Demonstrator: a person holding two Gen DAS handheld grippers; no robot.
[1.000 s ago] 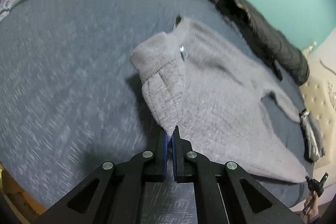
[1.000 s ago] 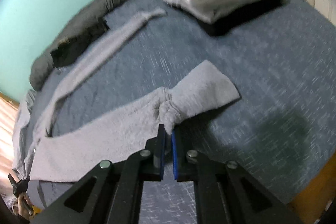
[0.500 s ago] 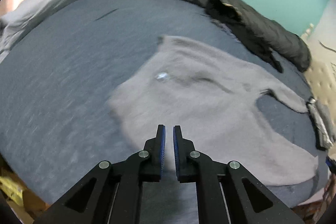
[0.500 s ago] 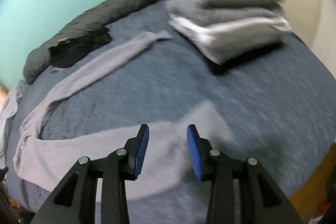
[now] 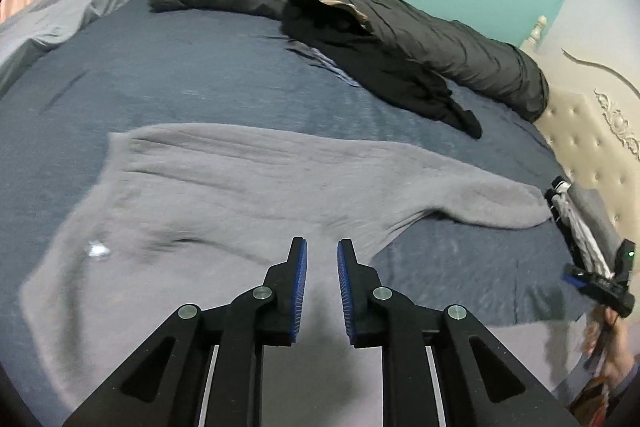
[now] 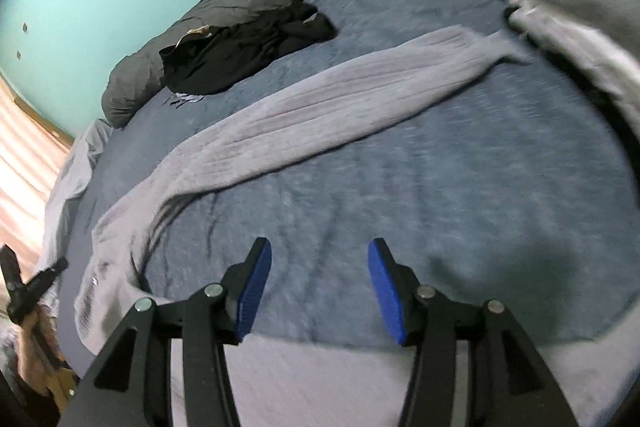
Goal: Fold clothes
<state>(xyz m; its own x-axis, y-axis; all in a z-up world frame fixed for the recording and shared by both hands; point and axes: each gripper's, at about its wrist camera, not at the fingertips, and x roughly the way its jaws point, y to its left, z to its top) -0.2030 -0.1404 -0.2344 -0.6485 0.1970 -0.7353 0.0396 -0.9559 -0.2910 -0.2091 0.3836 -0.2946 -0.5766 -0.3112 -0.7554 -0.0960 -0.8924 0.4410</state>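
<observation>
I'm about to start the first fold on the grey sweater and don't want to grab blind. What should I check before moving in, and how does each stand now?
1. Left gripper free: ok, jaws apart, nothing between them.
2. Right gripper free: ok, jaws wide apart, nothing held.
3. Grey sweater spread on the bed: ok, body mostly flat, light wrinkles.
4. Far sleeve laid out: ok, extended straight toward the folded stack.
5. Near sleeve position: cannot tell, hidden below the right gripper.
6. Black garment apart from the sweater: ok.
</observation>
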